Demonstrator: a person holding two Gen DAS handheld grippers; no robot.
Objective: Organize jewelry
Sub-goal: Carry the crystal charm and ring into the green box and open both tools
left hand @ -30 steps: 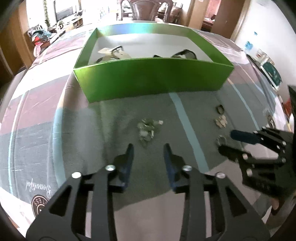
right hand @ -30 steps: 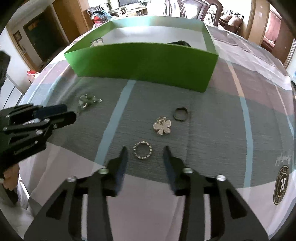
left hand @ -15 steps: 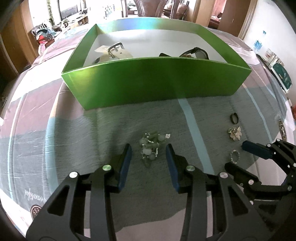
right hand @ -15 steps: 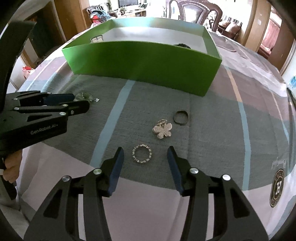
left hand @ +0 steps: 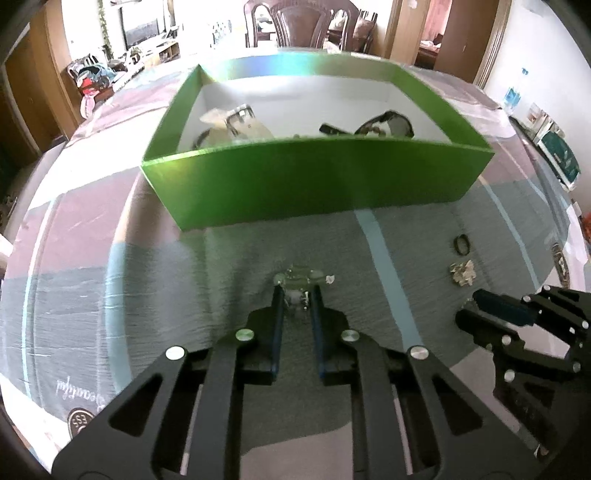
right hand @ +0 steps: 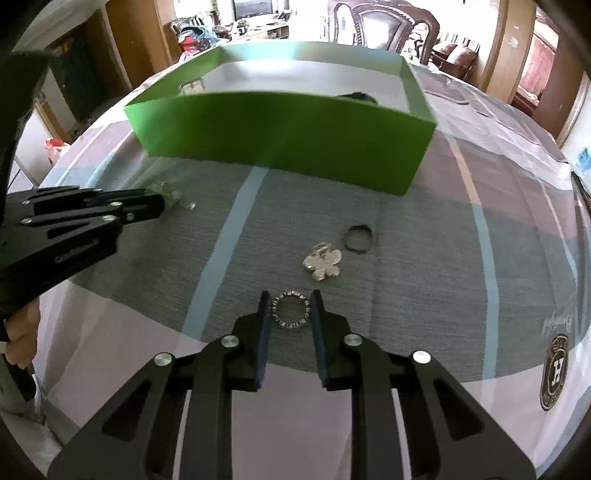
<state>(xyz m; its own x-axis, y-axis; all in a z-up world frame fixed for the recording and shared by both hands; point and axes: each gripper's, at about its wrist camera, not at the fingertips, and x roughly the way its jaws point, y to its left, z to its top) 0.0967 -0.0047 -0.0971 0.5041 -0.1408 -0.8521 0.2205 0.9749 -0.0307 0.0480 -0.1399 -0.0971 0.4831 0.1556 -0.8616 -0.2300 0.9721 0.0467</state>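
A green box (left hand: 317, 177) with a white inside stands on the cloth; it also shows in the right wrist view (right hand: 280, 136). My left gripper (left hand: 297, 293) has its fingers around a small beaded cluster (left hand: 301, 280) on the cloth, narrowly apart. My right gripper (right hand: 290, 301) has its fingers on either side of a sparkly ring (right hand: 290, 308), touching its edges. A clover brooch (right hand: 323, 262) and a dark ring (right hand: 357, 239) lie just beyond it.
The box holds watches or bracelets (left hand: 236, 123) and dark glasses (left hand: 384, 125). A patterned cloth (right hand: 461, 258) covers the table. A dark wooden chair (left hand: 306, 22) stands behind the table. The table edge is close below both grippers.
Both grippers moved forward and down onto their pieces. Both pairs of fingers narrowed: the left around the beaded cluster, the right around the sparkly ring.
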